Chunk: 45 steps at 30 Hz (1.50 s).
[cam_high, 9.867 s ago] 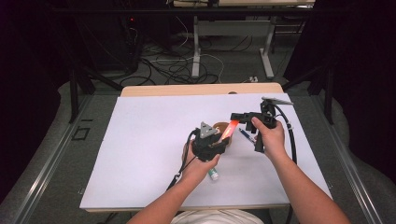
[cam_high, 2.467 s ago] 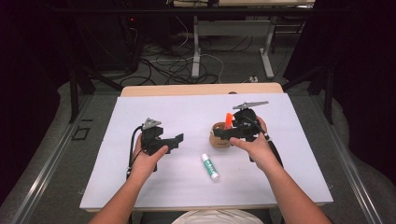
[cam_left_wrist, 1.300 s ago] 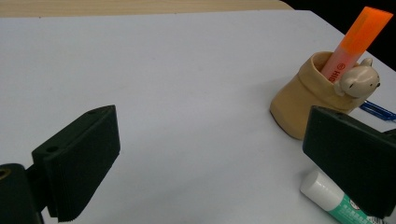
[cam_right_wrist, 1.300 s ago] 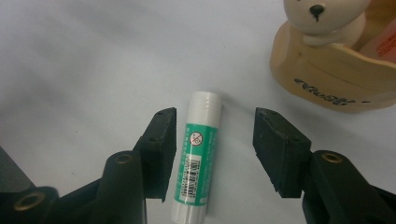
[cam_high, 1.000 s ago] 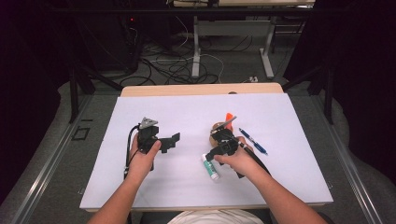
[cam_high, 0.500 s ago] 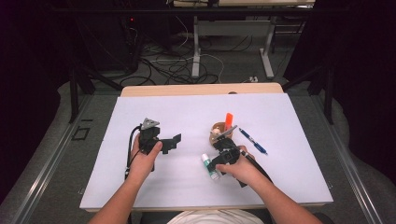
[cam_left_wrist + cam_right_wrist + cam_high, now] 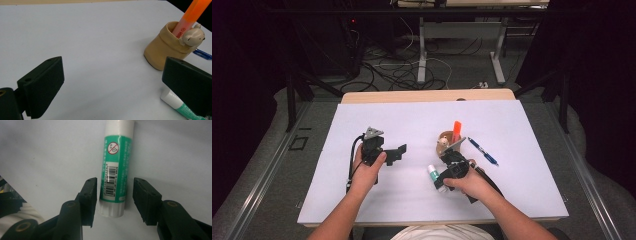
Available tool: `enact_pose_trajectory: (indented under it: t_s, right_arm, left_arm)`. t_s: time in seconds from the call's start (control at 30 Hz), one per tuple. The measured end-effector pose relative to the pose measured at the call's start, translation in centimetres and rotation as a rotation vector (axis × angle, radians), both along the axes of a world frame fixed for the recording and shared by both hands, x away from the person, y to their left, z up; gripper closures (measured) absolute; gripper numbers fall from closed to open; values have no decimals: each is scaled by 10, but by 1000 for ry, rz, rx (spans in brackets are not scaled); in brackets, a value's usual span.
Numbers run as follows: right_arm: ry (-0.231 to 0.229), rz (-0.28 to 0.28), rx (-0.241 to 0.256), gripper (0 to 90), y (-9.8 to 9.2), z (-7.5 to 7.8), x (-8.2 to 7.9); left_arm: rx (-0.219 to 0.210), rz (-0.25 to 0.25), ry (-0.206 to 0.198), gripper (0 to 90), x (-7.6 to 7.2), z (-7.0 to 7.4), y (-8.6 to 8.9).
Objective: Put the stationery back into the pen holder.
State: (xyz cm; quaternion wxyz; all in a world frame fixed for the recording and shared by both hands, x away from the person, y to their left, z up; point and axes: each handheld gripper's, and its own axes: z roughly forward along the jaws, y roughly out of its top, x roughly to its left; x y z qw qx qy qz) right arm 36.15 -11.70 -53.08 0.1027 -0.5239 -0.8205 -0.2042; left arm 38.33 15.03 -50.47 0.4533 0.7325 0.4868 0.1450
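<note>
A white table (image 7: pixel 362 200) stands amid floor cables (image 7: pixel 412 70). The beige holder (image 7: pixel 165 50) contains an orange highlighter (image 7: pixel 192 15). The right gripper (image 7: pixel 114 195) straddles the glue stick (image 7: pixel 116 165), jaws unclosed; the left gripper (image 7: pixel 110 90) gapes wide, empty.

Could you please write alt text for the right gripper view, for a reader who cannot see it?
A green-and-white glue stick lies on the white table, its lower end between the two open black jaws of the right gripper. The left jaw looks almost against the stick, and a gap shows at the right jaw. A barcode and a round red prohibition mark show on its label.
</note>
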Motion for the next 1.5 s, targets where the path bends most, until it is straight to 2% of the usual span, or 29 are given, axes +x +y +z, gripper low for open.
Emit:
enact_pose_trajectory:
  t_s: [0.03, 0.07, 0.1, 0.17, 0.2, 0.27, 0.3, 0.4, 0.43, 0.47, 1.1, 1.17, 1.2, 1.27, 1.3, 1.43, 1.47, 1.5]
  right_arm:
    - [28, 11, -22, 557, -1, 1, 1]
    - [27, 11, -16, 564, -2, 0, 2]
    - [6, -10, 17, 572, -2, -3, 2]
    - [24, -23, 25, 579, -3, -3, 3]
    - [16, -40, 41, 580, -3, -5, 3]
    - [43, -47, 33, 588, -3, -3, 3]
    - [37, -35, 33, 602, -3, -4, 3]
    - [62, -27, 27, 630, -4, -4, 4]
    - [94, -38, 33, 657, -3, -4, 5]
    - [101, -45, 36, 659, -2, -4, 5]
    - [95, -36, 44, 665, -7, -4, 4]
    - [83, -45, 66, 665, -7, -5, 3]
    - [55, -28, 87, 665, -9, -6, 3]
    - [41, -29, 106, 665, -10, -4, 3]
    - [42, -27, 105, 665, -10, -2, 3]
    - [-6, -18, 130, 665, -11, 3, 3]
    - [-33, -17, 152, 665, -12, 3, 2]
    - [-82, 0, 172, 665, -12, 2, 3]
  left_arm:
    - [0, 0, -1, 41, 0, 0, 0]
    - [0, 0, -1, 41, 0, 0, 0]
    - [3, -1, -1, 41, 0, 0, 0]
    - [2, -1, -1, 41, 0, 0, 0]
    - [2, -1, -1, 41, 0, 0, 0]
    - [3, -1, -1, 41, 0, 0, 0]
    - [3, -1, -1, 41, 0, 0, 0]
    - [3, -1, -2, 41, 0, 0, 0]
    - [3, -2, -2, 41, 0, 0, 0]
    - [4, -3, -3, 41, 0, 0, 0]
    - [6, -5, 0, 41, 0, -1, -1]
    - [5, -7, 0, 41, 0, 0, -1]
    - [4, -9, 1, 41, 0, 0, -1]
    - [6, -10, 2, 41, 0, -1, -1]
    - [4, -10, 4, 43, 0, -1, -2]
    - [-6, -13, 9, 44, -1, 0, -3]
    - [-11, -15, 11, 44, -1, 0, -3]
    - [-13, -15, 11, 43, -1, 0, -3]
